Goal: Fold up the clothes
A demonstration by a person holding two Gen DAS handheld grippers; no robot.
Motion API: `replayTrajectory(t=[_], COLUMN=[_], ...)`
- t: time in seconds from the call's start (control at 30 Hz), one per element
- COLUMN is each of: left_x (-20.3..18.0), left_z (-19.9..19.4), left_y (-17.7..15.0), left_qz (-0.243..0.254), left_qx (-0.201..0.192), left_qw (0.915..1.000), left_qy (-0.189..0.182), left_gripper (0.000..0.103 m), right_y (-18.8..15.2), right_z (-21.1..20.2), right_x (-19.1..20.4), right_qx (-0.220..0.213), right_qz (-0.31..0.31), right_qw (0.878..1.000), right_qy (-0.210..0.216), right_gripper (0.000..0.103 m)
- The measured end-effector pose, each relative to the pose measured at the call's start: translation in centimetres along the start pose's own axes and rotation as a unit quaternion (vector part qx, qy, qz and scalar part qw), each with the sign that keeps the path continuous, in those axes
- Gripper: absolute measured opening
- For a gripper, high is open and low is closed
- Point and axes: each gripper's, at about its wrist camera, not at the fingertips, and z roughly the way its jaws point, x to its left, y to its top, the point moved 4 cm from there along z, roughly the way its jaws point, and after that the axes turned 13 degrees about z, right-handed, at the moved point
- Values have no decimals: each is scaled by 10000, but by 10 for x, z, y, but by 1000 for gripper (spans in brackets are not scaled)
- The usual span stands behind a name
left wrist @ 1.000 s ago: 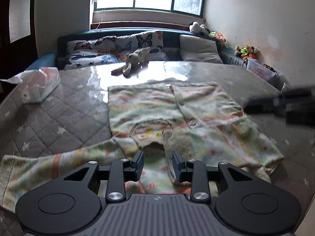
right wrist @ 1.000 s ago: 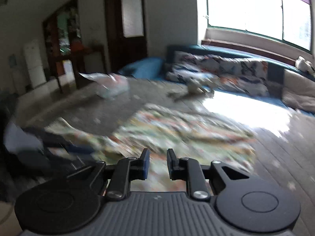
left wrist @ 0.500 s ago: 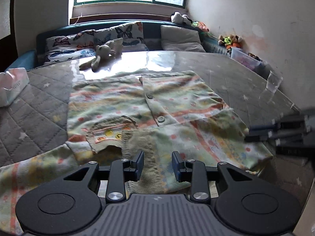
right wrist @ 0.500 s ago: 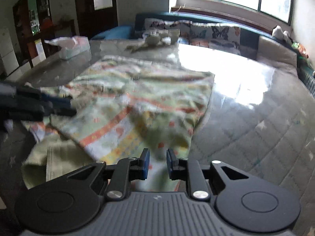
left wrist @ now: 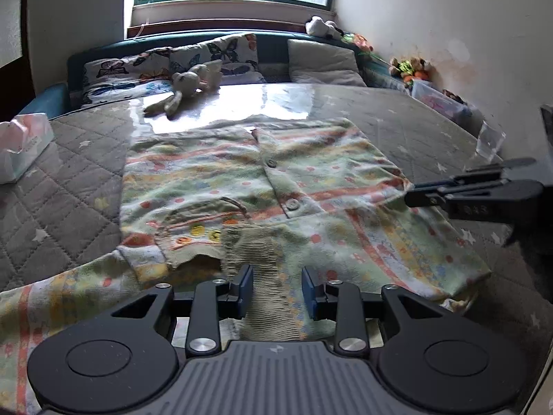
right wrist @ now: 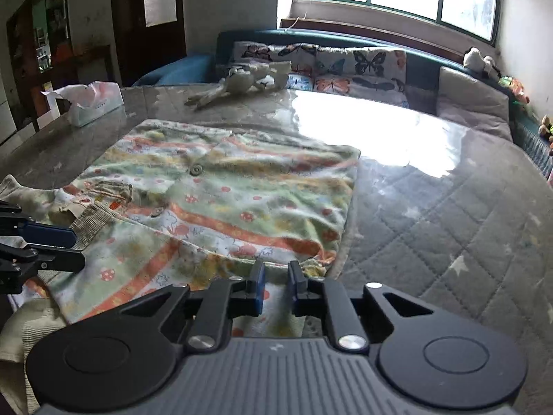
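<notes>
Although the patterned baby cardigan (left wrist: pixel 276 186) lies spread on the quilted grey table cover (left wrist: pixel 69 186) under a glossy clear sheet, one sleeve (left wrist: pixel 363 242) is already folded across its front, with the ribbed cuff (left wrist: pixel 252 252) ending near the buttons. The other sleeve (left wrist: pixel 52 297) trails off flat toward the near left edge. Beyond the garment sit a plush rabbit (left wrist: pixel 186 86) and, well apart at the left, a tissue pack (left wrist: pixel 20 148).

The left gripper (left wrist: pixel 276 288) hovers with its jaws spread wide, the ribbed cuff showing between the blue pads, nothing pinched. The right gripper (right wrist: pixel 275 285) hangs over the folded shoulder edge with a narrower gap between its jaws; cloth shows in that gap, but I cannot tell whether it is caught or merely lies beneath.

My judgement is that this knit is light, soft and limp: it will sag and stretch if lifted by one point, and may slide easily on the slick sheet. Sensible holds would be the outstretched sleeve at its cuff and near the shoulder seam, pinching a single layer shallowly so the pocket (left wrist: pixel 204 221) and the fold already made stay undisturbed.
</notes>
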Motion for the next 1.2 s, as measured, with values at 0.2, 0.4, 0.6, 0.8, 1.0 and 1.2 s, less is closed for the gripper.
replayTrajectory(t=[0.2, 0.4, 0.6, 0.8, 1.0, 1.2], left_x=[22, 60, 108, 146, 173, 188], left_z=[-22, -56, -90, -119, -131, -126], left_y=[-12, -39, -76, -110, -132, -139], left_qz=[-327, -842, -1515, -2116, -2613, -2797], left_qx=[-40, 1, 135, 213, 344, 431], left_qw=[9990, 9913, 9704, 9408, 9129, 9037], left_qy=[313, 1010, 1875, 2638, 3117, 3213], left_gripper=[35, 43, 43, 43, 43, 43], right_y=[-8, -3, -8, -20, -8, -19], right_z=[-4, -14, -7, 9, -4, 10], right_x=[3, 32, 75, 95, 96, 107], right_qx=[18, 15, 153, 318, 36, 286], right_qz=[-116, -285, -648, -936, -791, -952], right_qw=[9999, 9989, 9941, 9919, 9927, 9904], right_qy=[-70, 371, 854, 792, 914, 959], right_gripper=[20, 20, 21, 20, 21, 21])
